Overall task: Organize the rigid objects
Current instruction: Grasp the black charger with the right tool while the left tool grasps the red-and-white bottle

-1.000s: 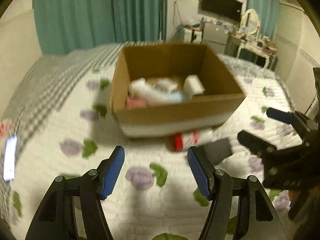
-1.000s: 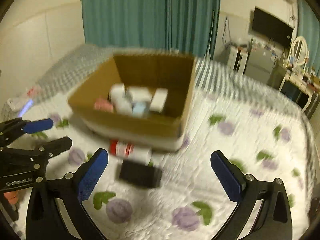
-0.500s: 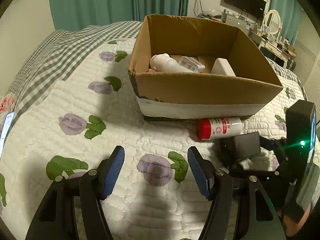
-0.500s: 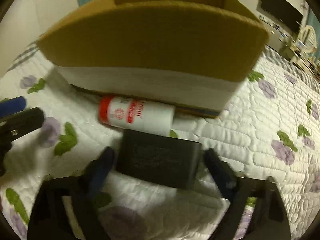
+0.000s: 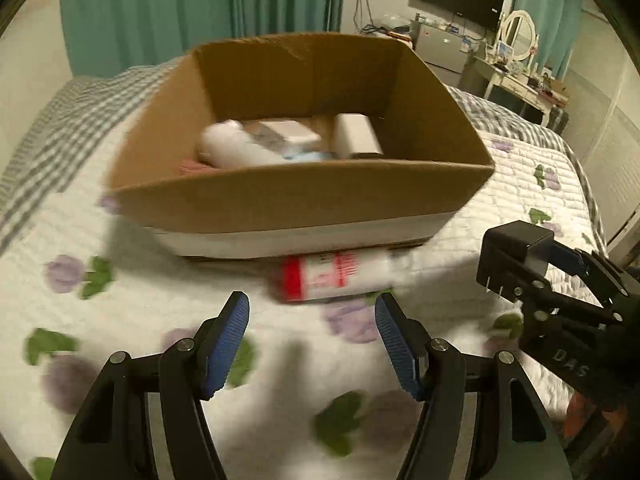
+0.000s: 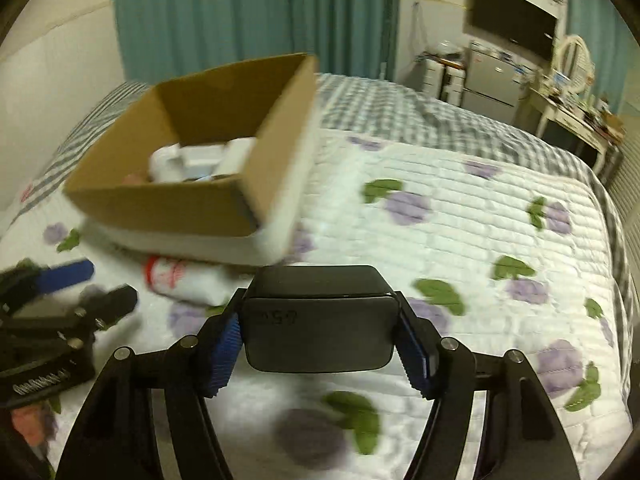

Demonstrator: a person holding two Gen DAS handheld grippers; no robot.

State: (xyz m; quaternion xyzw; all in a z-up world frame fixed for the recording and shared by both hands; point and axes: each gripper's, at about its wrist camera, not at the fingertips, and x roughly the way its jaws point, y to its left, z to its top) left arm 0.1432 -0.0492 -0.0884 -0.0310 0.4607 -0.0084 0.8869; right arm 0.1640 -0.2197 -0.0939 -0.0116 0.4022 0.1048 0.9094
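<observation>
From the right wrist view we see our right tongs (image 6: 320, 344) clamped on a black box (image 6: 318, 320), both blue pads pressed against its short sides and the box lifted clear of the quilt (image 6: 460, 208). The left wrist view shows the same box (image 5: 514, 254) only from the side, out to the right of our left tongs (image 5: 310, 342), with the right tool's frame behind it.

Our left tongs stand wide with nothing between the pads. Just ahead of them lies a white bottle with a red cap (image 5: 334, 276), on its side and close against the near wall of the cardboard box (image 5: 304, 204). Only the left view looks well down into that box, where white containers (image 5: 356, 136) lie blurred together; from the right tongs we catch them at a slant.

The quilt right of the carton lies open ahead of our right tongs, out to the bed's grey checked edge (image 6: 400, 108).
</observation>
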